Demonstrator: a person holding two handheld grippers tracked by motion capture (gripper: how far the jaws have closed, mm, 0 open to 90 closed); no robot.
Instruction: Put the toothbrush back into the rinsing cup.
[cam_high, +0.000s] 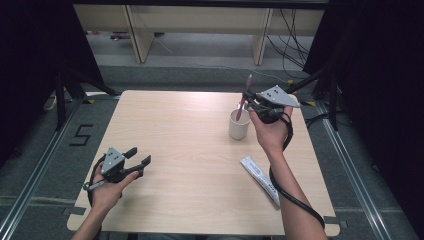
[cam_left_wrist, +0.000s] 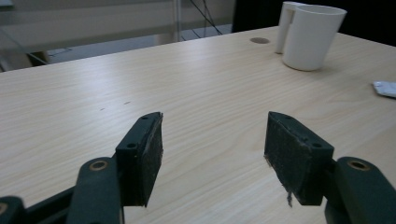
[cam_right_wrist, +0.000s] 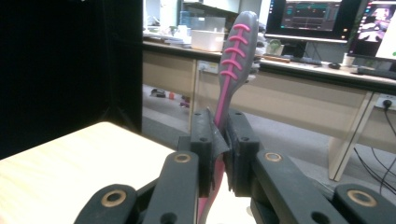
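My right gripper (cam_high: 251, 102) is shut on a pink and grey toothbrush (cam_high: 244, 100), which it holds upright, a little tilted, over a white cup (cam_high: 239, 124) at the table's right back. In the right gripper view the toothbrush handle (cam_right_wrist: 236, 58) rises from between the closed jaws of my right gripper (cam_right_wrist: 219, 140). My left gripper (cam_high: 138, 156) rests near the table's front left, open and empty. In the left gripper view the left gripper (cam_left_wrist: 212, 149) has its pads wide apart over bare wood, with the white cup (cam_left_wrist: 312, 37) far off at the upper right.
A white flat packet (cam_high: 260, 179) lies on the wooden table (cam_high: 185, 150) near the front right, beside my right forearm; its corner (cam_left_wrist: 385, 88) shows in the left gripper view. Black curtains and stands flank the table. Desks and cables stand beyond the far edge.
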